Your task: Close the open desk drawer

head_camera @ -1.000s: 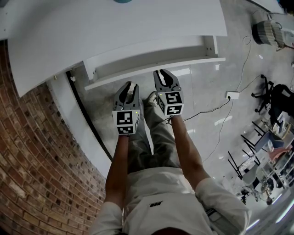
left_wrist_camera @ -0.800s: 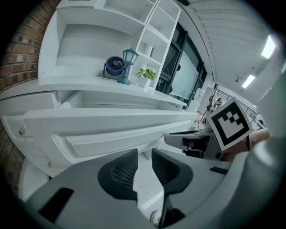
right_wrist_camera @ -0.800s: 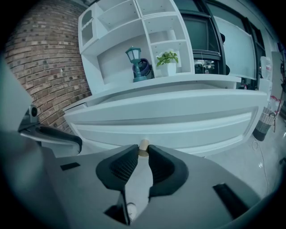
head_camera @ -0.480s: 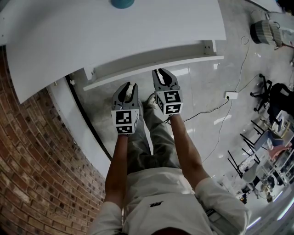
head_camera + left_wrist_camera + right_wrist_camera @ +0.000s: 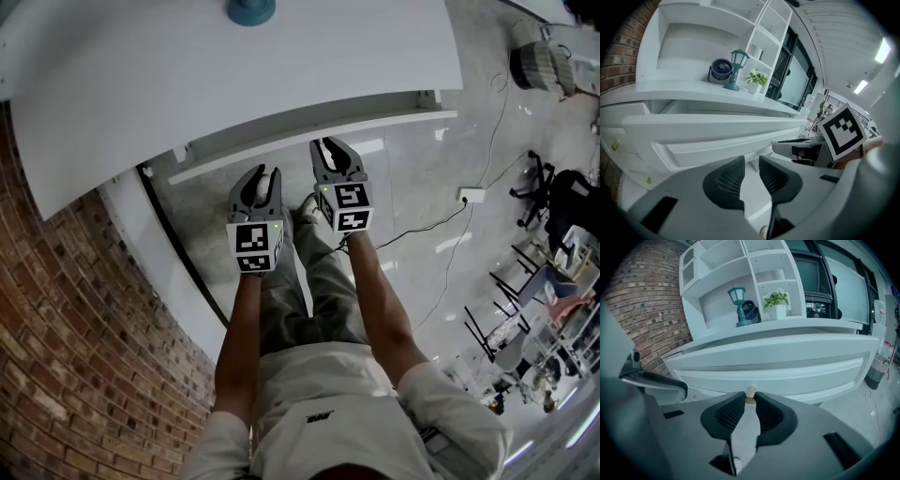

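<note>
A red brick wall [image 5: 56, 309] curves along the left. The floor [image 5: 422, 178] is pale, glossy tile that mirrors the lights overhead. A white desk [image 5: 234, 75] stands beside the brick, and open white shelving [image 5: 715, 303] rises from the tabletop's far edge. Past the desk's right end are tall dark windows [image 5: 813, 275] (one pane reads lighter). Strip lights [image 5: 883, 49] glow on the ceiling. A white power strip [image 5: 473, 195] lies on the tiles with its cable, and black chairs [image 5: 562, 202] crowd the right side.

White desk drawer [image 5: 281, 147], level, stands partly open.
</note>
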### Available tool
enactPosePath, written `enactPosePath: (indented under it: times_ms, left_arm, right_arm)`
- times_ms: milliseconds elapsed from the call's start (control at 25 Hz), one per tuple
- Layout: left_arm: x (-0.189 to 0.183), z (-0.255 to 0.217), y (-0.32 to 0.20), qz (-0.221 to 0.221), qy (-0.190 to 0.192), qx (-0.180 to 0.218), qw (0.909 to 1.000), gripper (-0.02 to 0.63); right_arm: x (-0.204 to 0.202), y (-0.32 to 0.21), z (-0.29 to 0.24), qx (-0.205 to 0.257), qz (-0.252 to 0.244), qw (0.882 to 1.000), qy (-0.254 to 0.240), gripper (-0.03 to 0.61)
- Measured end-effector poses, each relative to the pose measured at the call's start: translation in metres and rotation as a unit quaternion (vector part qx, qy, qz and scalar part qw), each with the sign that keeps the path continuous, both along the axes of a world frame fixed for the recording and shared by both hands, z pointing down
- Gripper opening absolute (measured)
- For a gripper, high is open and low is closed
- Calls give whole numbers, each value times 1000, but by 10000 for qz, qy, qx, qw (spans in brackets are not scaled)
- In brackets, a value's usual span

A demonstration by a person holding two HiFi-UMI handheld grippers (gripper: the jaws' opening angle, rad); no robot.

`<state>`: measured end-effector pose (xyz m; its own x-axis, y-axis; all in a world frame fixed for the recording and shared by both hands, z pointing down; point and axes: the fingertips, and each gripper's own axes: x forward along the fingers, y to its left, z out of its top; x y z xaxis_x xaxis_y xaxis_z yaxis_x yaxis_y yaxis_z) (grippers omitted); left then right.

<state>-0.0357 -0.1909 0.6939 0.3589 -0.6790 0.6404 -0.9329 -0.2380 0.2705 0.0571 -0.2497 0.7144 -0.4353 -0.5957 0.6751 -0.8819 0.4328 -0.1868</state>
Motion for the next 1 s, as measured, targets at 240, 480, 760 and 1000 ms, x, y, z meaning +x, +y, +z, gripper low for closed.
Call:
enactPosePath:
  times_ms: [240, 480, 760, 1000]
  left_arm:
    - [-8, 3, -8, -10, -10, -36, 10000, 106]
    - [-15, 3, -17, 52, -114, -16, 9999, 106]
    - [-22, 3, -25, 81, -99, 31, 9999, 106]
    - [-27, -1, -32, 116, -91, 72, 9999, 106]
  right_arm:
    - [-4, -12, 2, 9, 12, 10000, 13, 78]
    - [-9, -24, 1, 29, 51, 10000, 1, 78]
    - [-12, -37, 2, 53, 108, 9999, 32, 78]
    - [-15, -47, 1, 88, 140, 9998, 66, 77]
